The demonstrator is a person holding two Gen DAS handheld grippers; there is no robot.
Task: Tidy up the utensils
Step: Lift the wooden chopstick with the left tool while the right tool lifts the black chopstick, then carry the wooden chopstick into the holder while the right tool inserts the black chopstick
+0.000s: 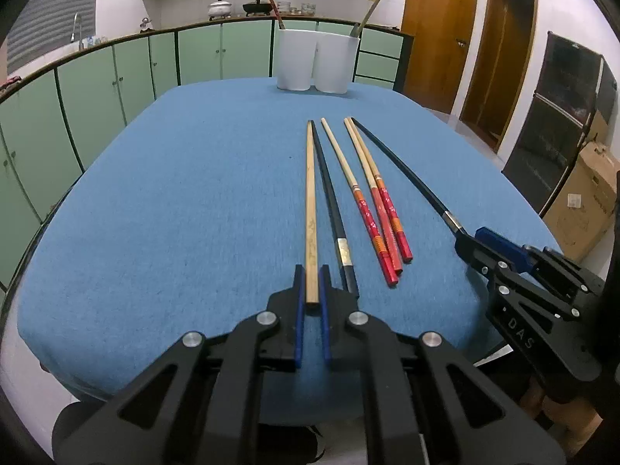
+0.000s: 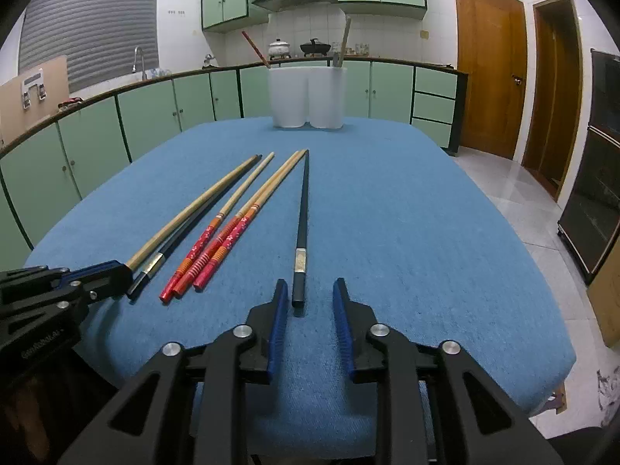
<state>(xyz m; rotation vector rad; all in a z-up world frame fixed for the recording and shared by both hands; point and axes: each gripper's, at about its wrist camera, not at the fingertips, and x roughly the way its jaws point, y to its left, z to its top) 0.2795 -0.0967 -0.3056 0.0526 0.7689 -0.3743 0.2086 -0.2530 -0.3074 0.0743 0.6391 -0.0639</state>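
Nearest us, our left gripper (image 1: 312, 290) lies low over the blue tablecloth (image 1: 186, 201), level and pointing toward the far end of the table, its blue pads closed against the butt end of the plain wooden chopstick (image 1: 310, 209), which runs straight away from us. Just beside that stick, touching along part of its length, rests a black chopstick (image 1: 330, 201) with a silver band. Our right gripper (image 2: 310, 298) also sits low and level, its jaws spread, with the near end of the second black chopstick (image 2: 301, 228) between them and closer to the left pad; neither pad touches it. Between the two black sticks lie three red-handled chopsticks (image 1: 381, 213), bunched at their near ends and fanning toward the far tips. At the table's far edge stands a white two-compartment utensil holder (image 2: 307, 97), with one stick leaning out of each side
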